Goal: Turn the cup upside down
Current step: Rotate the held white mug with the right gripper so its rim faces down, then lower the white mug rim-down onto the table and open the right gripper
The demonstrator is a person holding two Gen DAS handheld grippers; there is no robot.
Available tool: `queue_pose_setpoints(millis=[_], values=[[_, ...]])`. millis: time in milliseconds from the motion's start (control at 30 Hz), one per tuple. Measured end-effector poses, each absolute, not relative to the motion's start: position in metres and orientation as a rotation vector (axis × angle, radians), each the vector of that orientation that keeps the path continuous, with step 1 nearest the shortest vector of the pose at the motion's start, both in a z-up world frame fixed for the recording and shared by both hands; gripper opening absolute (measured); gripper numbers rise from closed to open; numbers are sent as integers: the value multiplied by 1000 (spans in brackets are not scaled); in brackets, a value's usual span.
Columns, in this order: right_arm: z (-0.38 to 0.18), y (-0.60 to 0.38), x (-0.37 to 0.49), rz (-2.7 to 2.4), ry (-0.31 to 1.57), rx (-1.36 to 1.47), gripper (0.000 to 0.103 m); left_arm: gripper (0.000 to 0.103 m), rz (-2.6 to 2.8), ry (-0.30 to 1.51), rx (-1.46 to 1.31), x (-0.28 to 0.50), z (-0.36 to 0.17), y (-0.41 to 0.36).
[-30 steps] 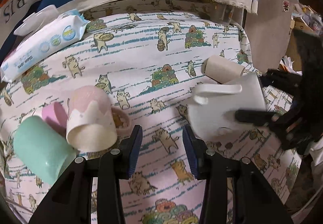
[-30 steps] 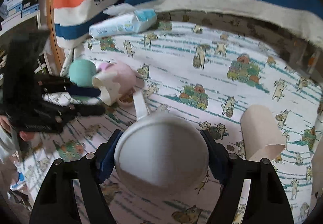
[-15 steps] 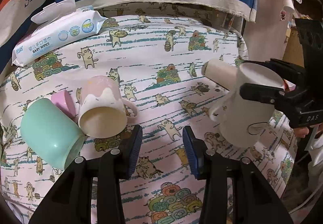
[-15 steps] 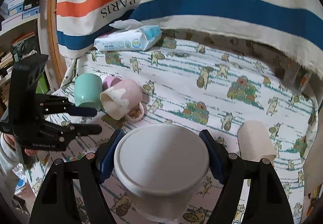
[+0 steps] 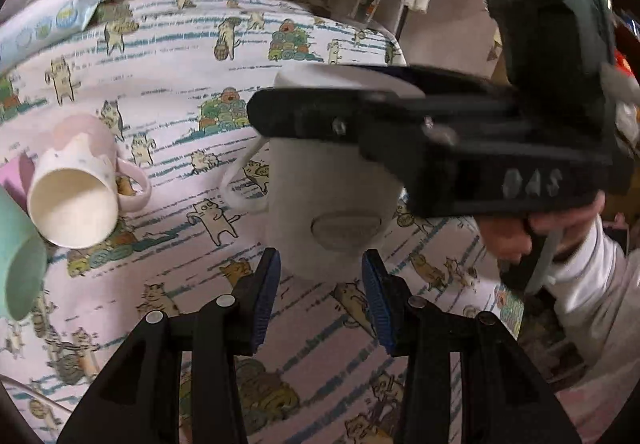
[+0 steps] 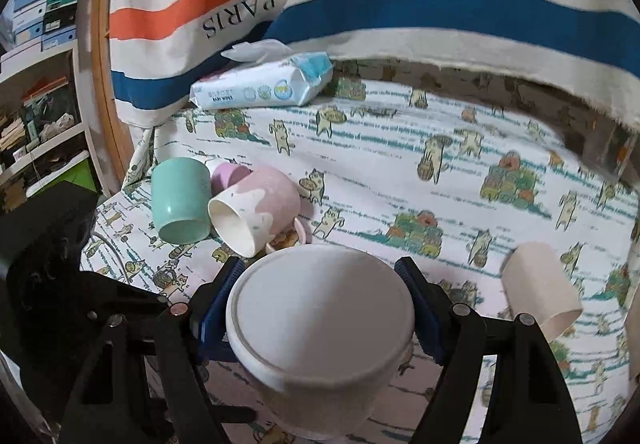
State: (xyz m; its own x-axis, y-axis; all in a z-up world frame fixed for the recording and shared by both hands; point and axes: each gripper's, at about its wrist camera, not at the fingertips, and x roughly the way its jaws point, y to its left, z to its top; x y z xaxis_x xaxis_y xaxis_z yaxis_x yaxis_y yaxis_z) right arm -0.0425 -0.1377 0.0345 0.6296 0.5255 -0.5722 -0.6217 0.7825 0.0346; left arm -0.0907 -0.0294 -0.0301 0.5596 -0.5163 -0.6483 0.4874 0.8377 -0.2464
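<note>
My right gripper (image 6: 322, 284) is shut on a white mug (image 6: 320, 328), its flat base facing the right wrist camera. In the left wrist view the same white mug (image 5: 328, 196) stands base-up, rim down near the cloth, handle to the left, with the right gripper's black fingers (image 5: 320, 116) clamped across its top. My left gripper (image 5: 318, 276) is open and empty, its blue pads on either side of the mug's lower part, just short of it. Whether the rim touches the cloth is hidden.
A pink-and-white mug (image 6: 256, 212) and a mint cup (image 6: 182, 200) lie on their sides at the left, a small pink cup (image 6: 228, 174) behind them. A beige cup (image 6: 540, 288) lies at the right. A baby wipes pack (image 6: 264, 84) sits at the back by the striped cloth (image 6: 400, 0).
The right gripper has turned the white mug from lying sideways to base-up and brought it in front of the left gripper. The left gripper has moved closer to the mug.
</note>
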Motion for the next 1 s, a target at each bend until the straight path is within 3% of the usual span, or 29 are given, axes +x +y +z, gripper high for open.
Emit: queue_pose_setpoints(millis=[533, 767, 800, 833, 867, 900, 933, 1000], values=[[19, -138, -43, 700, 638, -173, 78, 42, -550, 804, -15, -81, -41, -29], [26, -163, -43, 655, 550, -36, 102, 42, -502, 760, -35, -83, -33, -17], [29, -168, -45, 647, 519, -15, 102, 46, -480, 741, -37, -85, -30, -14], [31, -172, -46, 642, 495, -1, 102, 61, -458, 719, -42, -88, -27, -12], [35, -178, -48, 631, 458, 15, 102, 83, -439, 696, -52, -91, -24, -9], [38, -182, -49, 625, 438, 22, 102, 92, -402, 661, -69, -95, -21, -5], [41, -186, -52, 616, 410, 30, 102, 98, -350, 619, -81, -101, -17, -1], [46, -195, -57, 583, 352, 42, 102, 99, -268, 555, -79, -109, -10, 3]])
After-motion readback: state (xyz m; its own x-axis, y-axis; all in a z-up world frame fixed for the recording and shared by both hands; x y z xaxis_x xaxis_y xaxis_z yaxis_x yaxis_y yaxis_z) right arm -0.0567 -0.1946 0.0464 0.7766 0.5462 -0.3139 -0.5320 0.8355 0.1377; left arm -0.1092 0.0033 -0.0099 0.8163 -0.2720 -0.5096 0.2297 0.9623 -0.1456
